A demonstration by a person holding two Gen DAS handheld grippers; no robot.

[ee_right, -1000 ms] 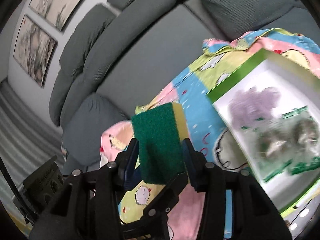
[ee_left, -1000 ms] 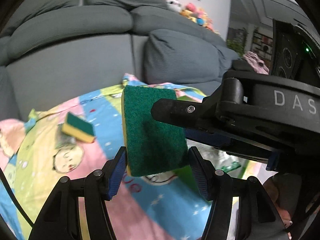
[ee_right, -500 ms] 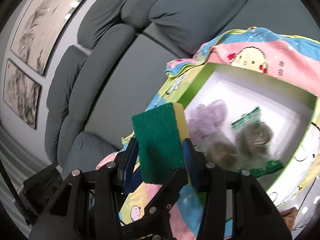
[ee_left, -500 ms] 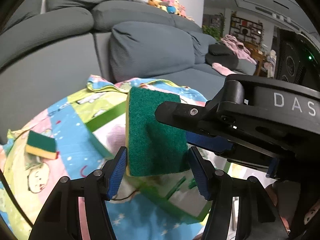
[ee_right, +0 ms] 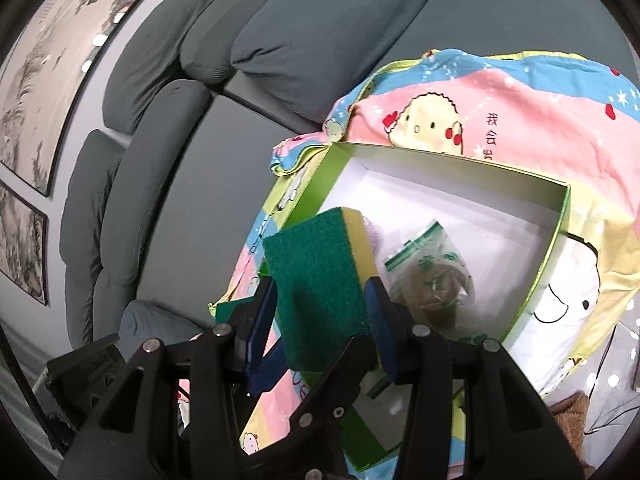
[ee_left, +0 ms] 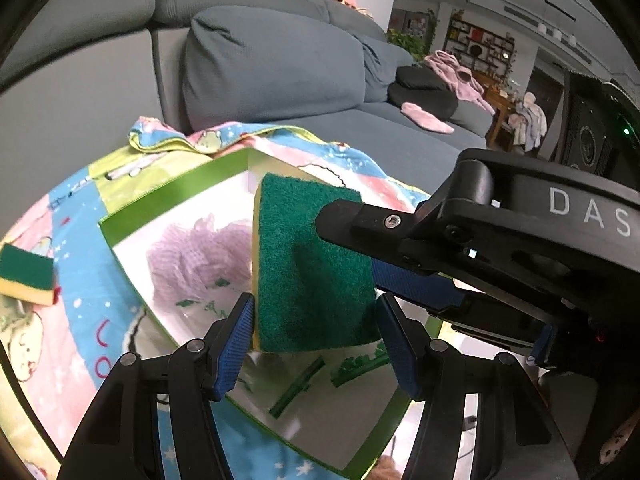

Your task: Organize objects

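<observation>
Box (ee_left: 168, 196) was the landmark: green outside, white inside, sitting on a cartoon blanket (ee_right: 520, 120) beside the grey sofa (ee_left: 260, 64). Left claw (ee_left: 314, 320) pinched a sponge (ee_left: 312, 264) upright by its edges, green face to camera, above the box. Right claw (ee_right: 320, 316) pinched a second sponge (ee_right: 316, 276) over the box's near-left corner. Inside the box: purple mesh puff (ee_left: 200, 256) and bagged scourers (ee_right: 432, 280). Third sponge (ee_left: 26, 276) lay on the blanket left of the box
</observation>
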